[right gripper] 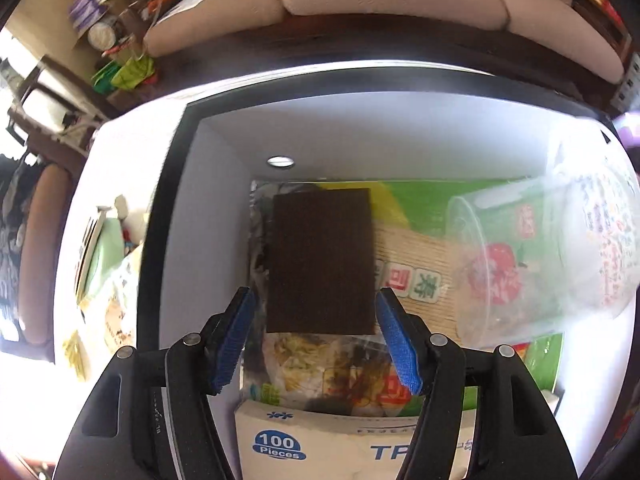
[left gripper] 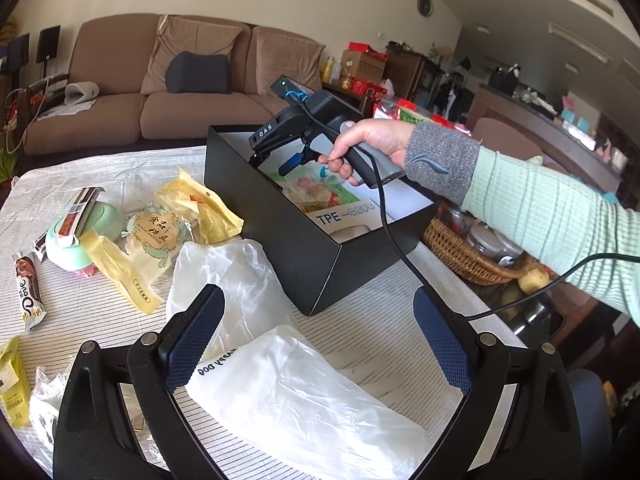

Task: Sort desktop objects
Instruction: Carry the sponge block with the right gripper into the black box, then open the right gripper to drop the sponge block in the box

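Note:
A black box [left gripper: 304,248] with a white inside stands on the striped tablecloth [left gripper: 100,304]. My right gripper [right gripper: 316,336] hangs over the box with its jaws open; it also shows in the left wrist view [left gripper: 276,160]. A dark brown flat pad [right gripper: 322,260] lies just beyond its fingertips, free of both pads. The box [right gripper: 208,200] also holds a TPE glove carton [right gripper: 320,448], a green packet [right gripper: 432,200] and a clear plastic cup [right gripper: 520,256]. My left gripper [left gripper: 320,336] is open above white plastic bags [left gripper: 304,396].
On the cloth to the left lie yellow snack wrappers [left gripper: 192,204], a green round case [left gripper: 84,236], a Dove chocolate bar [left gripper: 30,296] and a yellow packet [left gripper: 14,392]. A wicker basket [left gripper: 464,252] with jars sits right of the box. A sofa [left gripper: 168,92] stands behind.

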Motion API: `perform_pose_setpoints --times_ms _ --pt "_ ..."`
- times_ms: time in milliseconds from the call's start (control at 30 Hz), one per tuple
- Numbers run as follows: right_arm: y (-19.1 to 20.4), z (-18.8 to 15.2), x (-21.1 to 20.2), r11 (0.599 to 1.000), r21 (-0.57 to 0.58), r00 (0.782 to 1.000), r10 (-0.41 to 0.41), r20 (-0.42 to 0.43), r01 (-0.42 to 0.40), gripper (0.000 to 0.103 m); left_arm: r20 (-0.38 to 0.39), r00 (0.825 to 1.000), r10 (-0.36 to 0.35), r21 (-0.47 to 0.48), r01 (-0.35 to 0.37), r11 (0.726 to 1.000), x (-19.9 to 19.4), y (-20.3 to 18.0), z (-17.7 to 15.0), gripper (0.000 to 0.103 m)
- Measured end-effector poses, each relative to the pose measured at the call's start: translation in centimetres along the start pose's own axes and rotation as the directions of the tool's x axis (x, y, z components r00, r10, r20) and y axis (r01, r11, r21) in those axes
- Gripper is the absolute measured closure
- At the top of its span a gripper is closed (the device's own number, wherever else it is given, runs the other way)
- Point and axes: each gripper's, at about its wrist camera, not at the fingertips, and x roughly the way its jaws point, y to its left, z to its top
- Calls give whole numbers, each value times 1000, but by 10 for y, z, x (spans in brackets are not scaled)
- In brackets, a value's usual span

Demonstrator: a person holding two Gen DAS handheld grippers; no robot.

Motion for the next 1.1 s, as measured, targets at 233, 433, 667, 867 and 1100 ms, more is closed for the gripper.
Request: perform_pose_setpoints --times_ms 233,433,667,867,1100 --pt "2 0 18 998 58 1000 -25 8 24 38 -20 1000 11 16 -11 1000 6 -4 -2 7" --pt "4 9 23 998 42 999 45 27 -46 43 -17 1000 4 21 -4 1000 5 -4 -2 7" --pt "-5 4 21 996 56 997 69 26 -71 44 -16 1000 0 8 0 1000 6 -1 -1 7" --pt "12 -12 -24 996 -22 991 91 102 -90 44 -18 1000 21 10 -21 1000 6 2 -2 7" --pt "34 -87 -100 978 -90 959 203 196 -189 38 10 997 82 -63 -81 995 -5 21 3 7"
